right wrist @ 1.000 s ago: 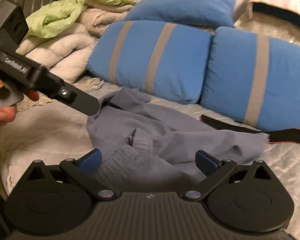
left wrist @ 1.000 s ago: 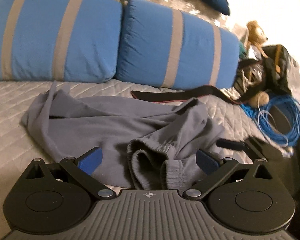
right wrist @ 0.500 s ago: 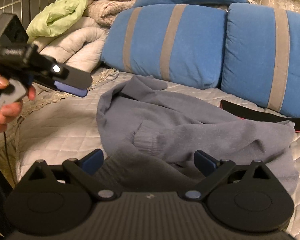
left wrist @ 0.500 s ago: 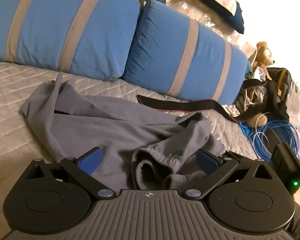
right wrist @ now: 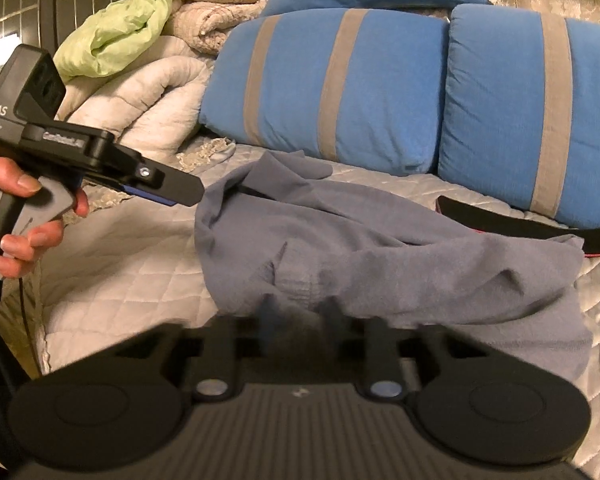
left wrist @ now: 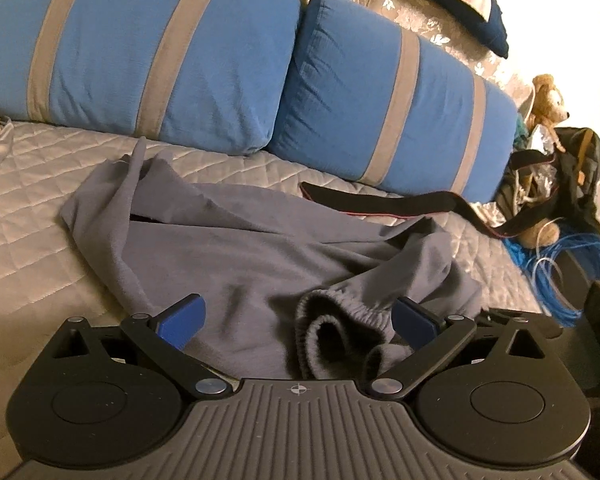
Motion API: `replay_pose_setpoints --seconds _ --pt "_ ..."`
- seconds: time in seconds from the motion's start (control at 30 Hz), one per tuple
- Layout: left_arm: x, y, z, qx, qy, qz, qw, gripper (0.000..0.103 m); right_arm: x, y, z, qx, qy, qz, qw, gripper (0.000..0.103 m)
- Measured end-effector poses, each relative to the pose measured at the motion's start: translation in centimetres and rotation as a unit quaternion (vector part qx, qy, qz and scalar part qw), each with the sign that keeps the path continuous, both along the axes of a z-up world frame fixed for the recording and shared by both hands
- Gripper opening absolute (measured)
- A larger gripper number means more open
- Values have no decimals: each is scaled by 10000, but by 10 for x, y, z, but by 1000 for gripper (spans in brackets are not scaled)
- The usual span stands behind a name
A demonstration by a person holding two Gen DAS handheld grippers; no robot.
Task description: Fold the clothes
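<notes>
Crumpled grey-blue sweatpants [left wrist: 236,248] lie on the quilted bed [left wrist: 28,216], also in the right wrist view [right wrist: 380,264]. My left gripper [left wrist: 296,320] is open, its blue pads either side of the elastic waistband [left wrist: 340,312] close below. In the right wrist view the left gripper [right wrist: 172,194] is held by a hand above the bed at the pants' left edge. My right gripper [right wrist: 300,320] is blurred, its fingers drawn close together on the near fold of the sweatpants.
Two blue pillows with grey stripes [left wrist: 172,52] stand behind the pants. A black strap [left wrist: 380,204] lies past them. A teddy bear [left wrist: 544,96], a dark bag and blue cable [left wrist: 556,264] are at the right. Blankets [right wrist: 148,40] are piled left.
My right gripper has gone from wide open to closed on the pants' near fold. My left gripper has shifted slightly over the waistband and stays open.
</notes>
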State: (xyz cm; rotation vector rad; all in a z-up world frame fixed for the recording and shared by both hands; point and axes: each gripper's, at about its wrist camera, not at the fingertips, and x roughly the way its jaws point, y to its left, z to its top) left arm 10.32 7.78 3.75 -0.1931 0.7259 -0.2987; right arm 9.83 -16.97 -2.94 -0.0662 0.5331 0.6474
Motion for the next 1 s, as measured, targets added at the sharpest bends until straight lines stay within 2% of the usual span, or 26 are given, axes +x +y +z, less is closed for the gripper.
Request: replay_pose_setpoints --seconds 0.1,0.3,0.6,0.7,0.8,0.9,1.0 --pt "-1 -5 0 265 -64 26 9996 101 -12 0 3 -77 -254 66 9996 8" --pt "-5 -14 3 672 -220 -110 9974 101 -40 0 8 -113 -594 277 9978 6" --pt "-5 -18 4 715 -198 -216 9970 101 -105 8 12 -525 -1178 1138 9851 6" --pt "-6 -19 4 692 -179 -228 9972 101 -125 16 6 -951 -1269 1299 9788 6" --pt "-6 -19 5 698 -194 -250 9971 101 -142 30 -6 -1705 -1353 1522 9641 6" --pt "-7 -19 5 716 -224 -248 9969 101 -157 49 -22 -2533 -1539 1746 9390 6" --pt "-8 -20 6 740 -260 -227 9967 101 -163 57 -30 -2802 -1567 1900 9278 11"
